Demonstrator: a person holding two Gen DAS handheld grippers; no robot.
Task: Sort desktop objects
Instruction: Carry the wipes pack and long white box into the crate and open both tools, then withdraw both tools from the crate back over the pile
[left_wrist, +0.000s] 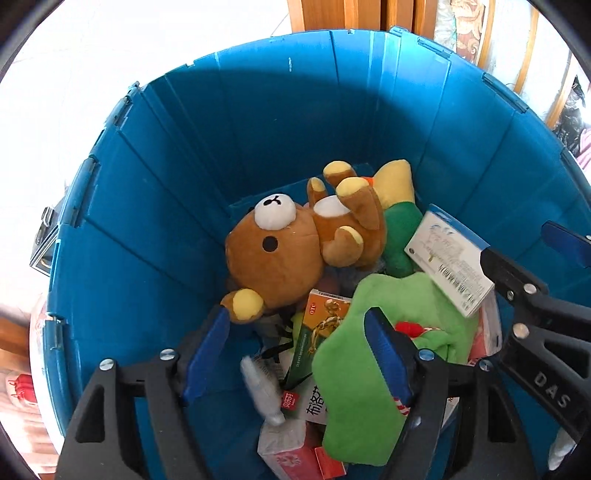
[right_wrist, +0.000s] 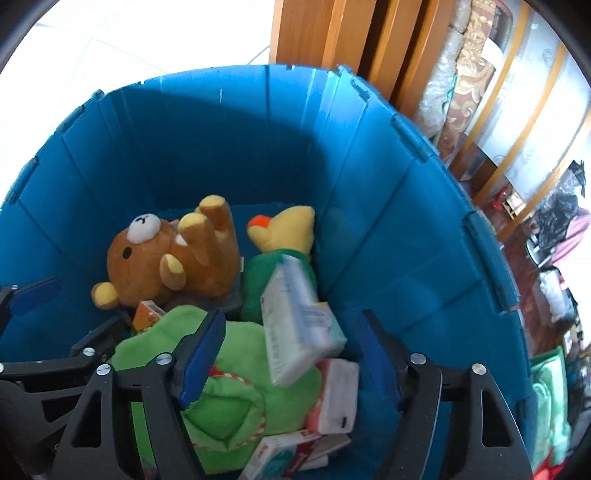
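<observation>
A deep blue bin holds a brown bear plush, a green plush, a yellow duck plush and several small boxes. My left gripper hangs open over the bin. A blurred white packet and an orange-green medicine box lie below its gap, untouched. My right gripper is open too. A blurred white and blue box sits loose between its fingers, clear of both pads.
Pink tissue packs lie at the bin's near side. Wooden furniture stands right behind the bin. Shelves and piled clutter fill the right. Bright white floor lies to the left.
</observation>
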